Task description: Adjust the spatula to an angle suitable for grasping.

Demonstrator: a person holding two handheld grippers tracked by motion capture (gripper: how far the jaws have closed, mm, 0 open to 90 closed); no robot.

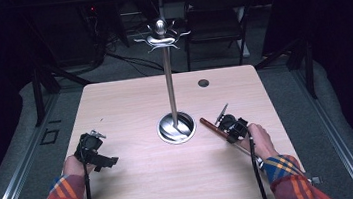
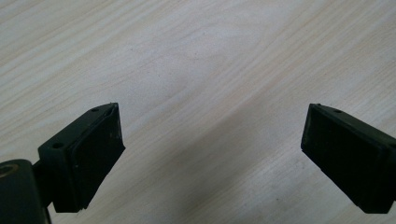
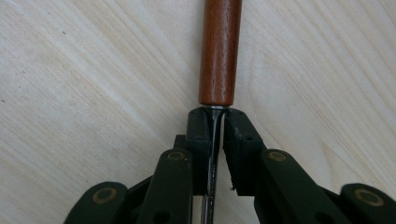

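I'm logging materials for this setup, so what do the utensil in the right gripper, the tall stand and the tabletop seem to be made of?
The utensil has a reddish-brown handle, probably smooth varnished wood, and a thin bright shank that looks like metal where the right gripper clamps it. The stand looks like polished metal: silvery, with reflections in its round base. The table shows pale wood grain, likely a matte laminate.

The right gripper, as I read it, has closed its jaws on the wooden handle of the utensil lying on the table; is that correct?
Not quite. The right gripper has closed on the thin metal shaft of the utensil, just below the wooden handle, not on the wood itself. The right gripper view shows this; the utensil does lie on the table.
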